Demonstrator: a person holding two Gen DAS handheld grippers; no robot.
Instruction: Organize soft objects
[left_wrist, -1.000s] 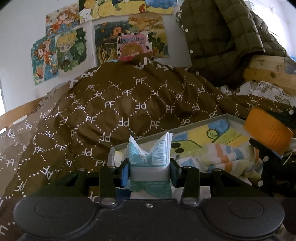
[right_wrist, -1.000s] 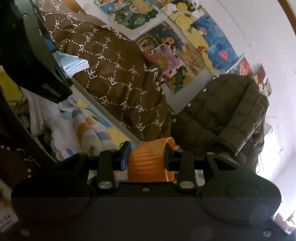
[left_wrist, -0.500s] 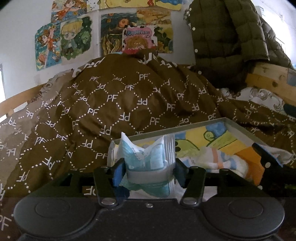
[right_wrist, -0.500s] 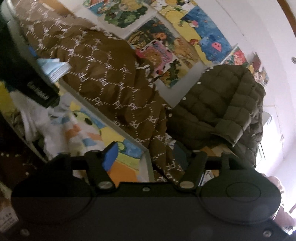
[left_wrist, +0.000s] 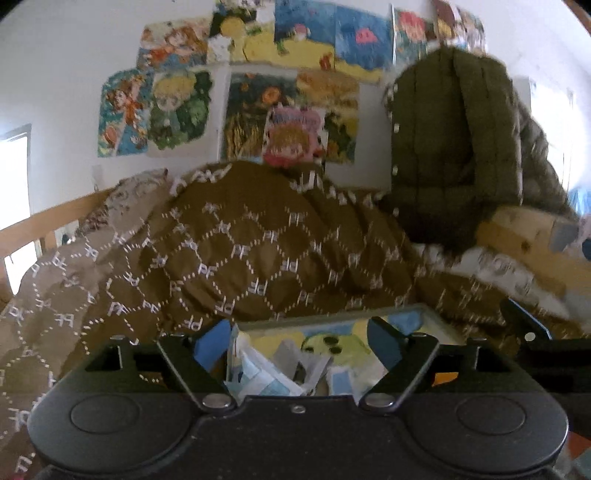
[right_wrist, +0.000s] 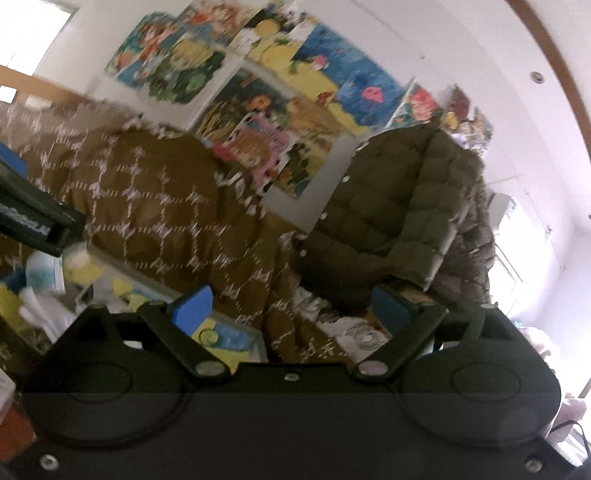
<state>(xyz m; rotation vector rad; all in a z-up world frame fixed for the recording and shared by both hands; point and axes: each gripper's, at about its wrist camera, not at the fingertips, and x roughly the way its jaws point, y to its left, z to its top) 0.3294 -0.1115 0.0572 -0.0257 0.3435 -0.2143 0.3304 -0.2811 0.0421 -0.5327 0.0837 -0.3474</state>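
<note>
Both grippers are above the tray (left_wrist: 432, 311) with fingers spread and still opening, left gripper (left_wrist: 299, 341) and right gripper (right_wrist: 291, 306) each holding nothing, and the blue-and-white tissue pack (left_wrist: 258, 373) lies loose in the tray below the left one. One big brown quilt (left_wrist: 240, 251) is heaped right behind the tray, so that side is blocked, with one olive puffer jacket (left_wrist: 450, 147) hanging above it. At least six cartoon posters (left_wrist: 177, 107) cover the wall; everything's kinda motion-blurred.

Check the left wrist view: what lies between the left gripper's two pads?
Left wrist view: the left gripper's jaws are opening; below the gap lies the blue-and-white tissue pack in the tray, untouched by either pad.
</note>
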